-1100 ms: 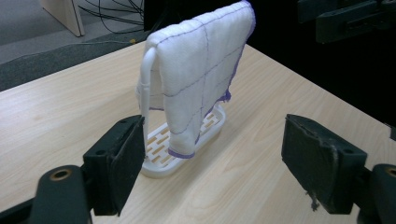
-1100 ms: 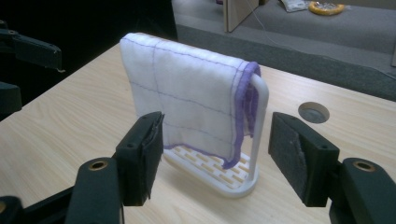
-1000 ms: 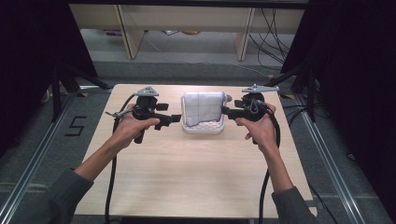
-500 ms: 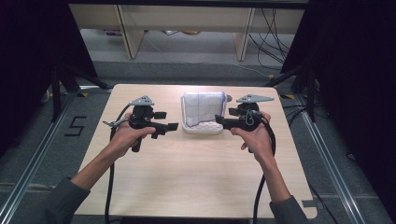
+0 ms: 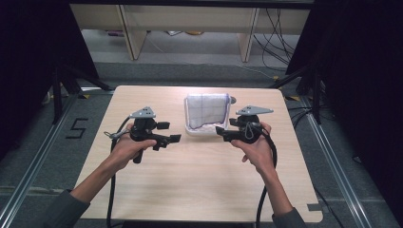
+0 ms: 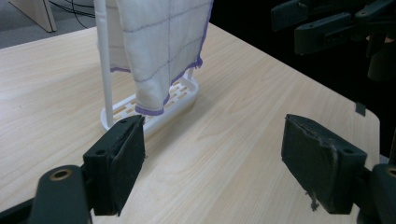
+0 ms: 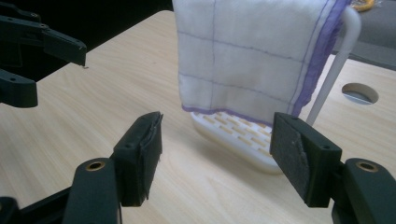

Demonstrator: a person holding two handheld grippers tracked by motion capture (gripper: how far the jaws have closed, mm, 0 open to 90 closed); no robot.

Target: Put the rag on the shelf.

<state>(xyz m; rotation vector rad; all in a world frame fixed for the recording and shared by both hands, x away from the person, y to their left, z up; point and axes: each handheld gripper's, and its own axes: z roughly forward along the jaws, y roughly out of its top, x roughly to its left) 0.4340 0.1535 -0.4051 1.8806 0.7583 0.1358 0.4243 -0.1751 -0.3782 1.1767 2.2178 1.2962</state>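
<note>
Both claws, left claw [image 5: 175, 138] and right claw [image 5: 219, 130], gape empty beside the towel [image 5: 206, 112] draped on its white rack [image 5: 202, 131].

Light wood-grain worktop [image 5: 190, 180] with rounded corners, round cable hole [image 5: 232, 100] near far edge. White slotted rack base [image 5: 202, 131] sits directly on it, toward the far middle; checked cloth [image 5: 205, 110] hangs over rack's rail.
</note>
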